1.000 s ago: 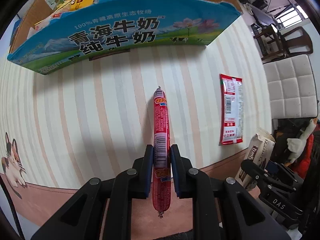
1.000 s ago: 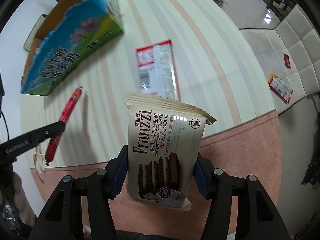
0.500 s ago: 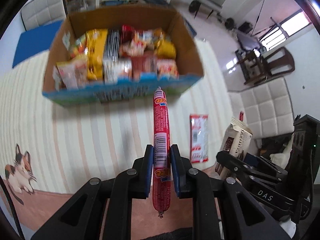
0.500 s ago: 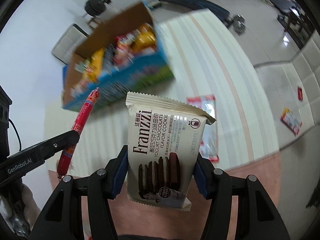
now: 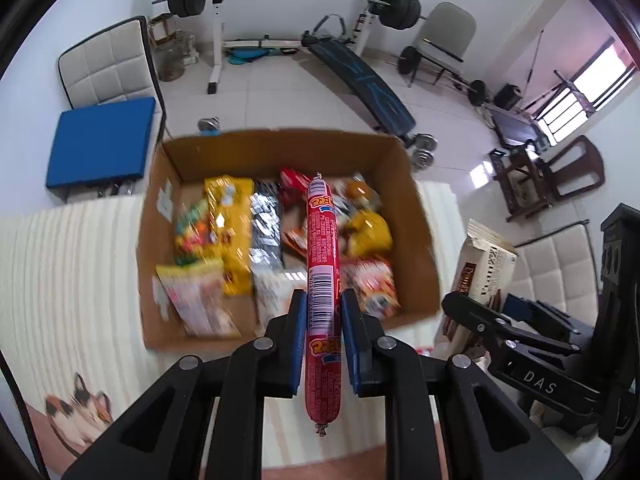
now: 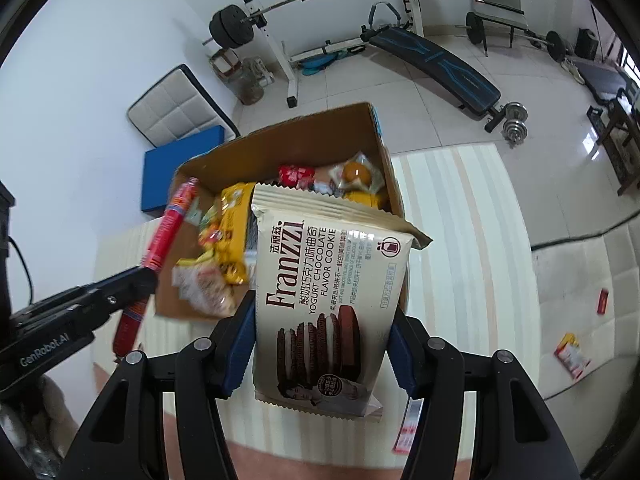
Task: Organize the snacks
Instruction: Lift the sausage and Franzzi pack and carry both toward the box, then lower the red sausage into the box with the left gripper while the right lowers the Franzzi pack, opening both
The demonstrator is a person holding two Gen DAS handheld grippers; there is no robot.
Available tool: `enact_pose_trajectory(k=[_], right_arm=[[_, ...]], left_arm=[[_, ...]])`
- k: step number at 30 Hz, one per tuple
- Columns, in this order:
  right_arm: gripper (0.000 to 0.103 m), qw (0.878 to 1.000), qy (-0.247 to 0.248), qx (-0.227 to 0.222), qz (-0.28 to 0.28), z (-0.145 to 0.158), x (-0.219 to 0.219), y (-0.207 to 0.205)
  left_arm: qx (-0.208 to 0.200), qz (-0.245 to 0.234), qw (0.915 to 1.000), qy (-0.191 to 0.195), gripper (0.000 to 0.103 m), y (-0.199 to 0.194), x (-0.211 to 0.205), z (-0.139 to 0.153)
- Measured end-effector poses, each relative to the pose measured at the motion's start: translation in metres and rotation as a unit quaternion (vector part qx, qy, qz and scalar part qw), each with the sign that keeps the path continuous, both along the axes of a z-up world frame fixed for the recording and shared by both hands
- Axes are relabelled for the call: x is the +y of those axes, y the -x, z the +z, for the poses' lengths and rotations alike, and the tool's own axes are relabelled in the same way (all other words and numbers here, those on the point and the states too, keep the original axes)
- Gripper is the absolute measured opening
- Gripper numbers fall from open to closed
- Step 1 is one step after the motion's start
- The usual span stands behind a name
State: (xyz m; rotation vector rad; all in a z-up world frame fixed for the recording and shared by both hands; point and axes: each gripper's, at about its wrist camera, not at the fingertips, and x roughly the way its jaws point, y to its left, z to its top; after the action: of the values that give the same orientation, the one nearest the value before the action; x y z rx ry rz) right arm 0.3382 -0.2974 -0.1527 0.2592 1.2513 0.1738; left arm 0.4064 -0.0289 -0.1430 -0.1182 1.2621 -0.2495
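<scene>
striped cream tablecloth (image 5: pixel 72 248), gym room; cardboard box (image 5: pixel 424 240) packed (blurry); left gripper (image 5: pixel 323 320) pinches red sausage (image 5: pixel 323 240), right gripper (image 6: pixel 322 332) clamps cookie pack (image 6: pixel 332 280).

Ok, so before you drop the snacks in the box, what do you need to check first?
1. Left gripper jaws shut on the sausage stick: ok.
2. Right gripper jaws shut on the cookie pack: ok.
3. Cardboard box open on top: ok.
4. Sausage stick over the box: ok.
5. Free room among the snacks inside: cannot tell, the picture is blurred.
6. Cookie pack fully over the box: cannot tell.
</scene>
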Motion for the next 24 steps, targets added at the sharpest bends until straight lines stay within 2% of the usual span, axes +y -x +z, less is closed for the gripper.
enact_pose_trajectory(k=[6,11,17,21,24], right_arm=[[0.061,0.999,0.025,0.031,0.007,-0.033,0.010,-0.064],[0.061,0.998,0.041,0.055,0.017,-0.061,0.021,-0.100],[0.062,0.994,0.068,0.072,0.036,-0.089,0.039,-0.129],[0.063,0.993,0.079,0.073,0.045,-0.092,0.052,-0.141],[0.064,0.991,0.079,0.094,0.055,-0.103,0.056,-0.153]], left_arm=[[0.014,0.017,0.9990,-0.040,0.015,-0.058,0.019,-0.032],[0.039,0.031,0.9956,-0.079,0.015,-0.092,0.039,-0.068],[0.077,0.048,0.9896,-0.111,0.015,-0.117,0.061,-0.110],[0.092,0.058,0.9867,-0.120,0.016,-0.123,0.069,-0.123],[0.097,0.062,0.9852,-0.127,0.016,-0.127,0.070,-0.125]])
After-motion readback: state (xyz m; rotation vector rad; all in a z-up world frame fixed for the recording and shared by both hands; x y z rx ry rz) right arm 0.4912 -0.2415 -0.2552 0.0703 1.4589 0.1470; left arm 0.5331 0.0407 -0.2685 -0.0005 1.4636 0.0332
